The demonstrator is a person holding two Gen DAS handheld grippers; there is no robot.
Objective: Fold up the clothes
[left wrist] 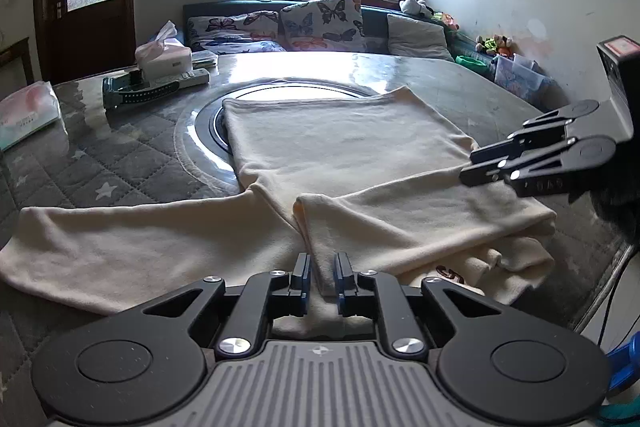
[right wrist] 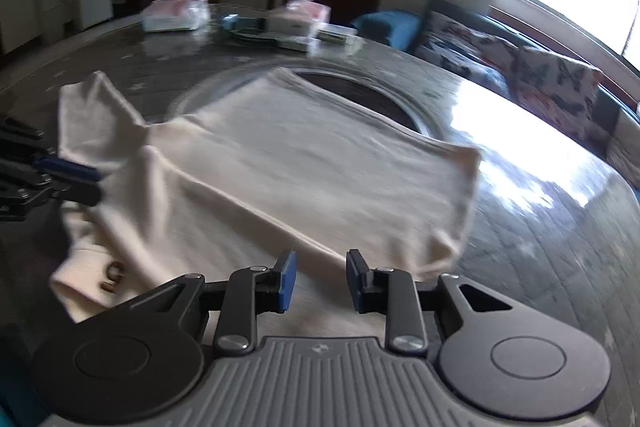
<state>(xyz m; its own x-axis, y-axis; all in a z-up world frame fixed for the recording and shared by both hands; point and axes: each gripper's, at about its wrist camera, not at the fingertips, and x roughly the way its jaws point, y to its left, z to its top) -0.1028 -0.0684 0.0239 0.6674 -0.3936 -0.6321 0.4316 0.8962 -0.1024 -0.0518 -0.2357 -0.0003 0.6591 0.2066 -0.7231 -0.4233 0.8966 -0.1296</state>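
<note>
A cream long-sleeved shirt (left wrist: pixel 340 147) lies flat on the quilted table cover (left wrist: pixel 100 163). One sleeve stretches out to the left (left wrist: pixel 132 243); the other is folded across the near part of the body. My left gripper (left wrist: pixel 323 275) is shut on the cuff end of that folded sleeve, with cloth pinched between its blue pads. It also shows at the left edge of the right wrist view (right wrist: pixel 94 185). My right gripper (right wrist: pixel 322 279) hovers open over the shirt's near edge, nothing between its pads. In the left wrist view it juts in from the right (left wrist: pixel 468 169) above the shirt's side.
A tissue box (left wrist: pixel 162 57), a remote and a dark tool lie at the table's far left, and a tissue pack (left wrist: pixel 24 115) lies at the left edge. A round glass turntable (left wrist: pixel 288 93) lies partly under the shirt. A sofa with butterfly cushions (left wrist: pixel 324 23) stands behind. The table edge runs close on the right.
</note>
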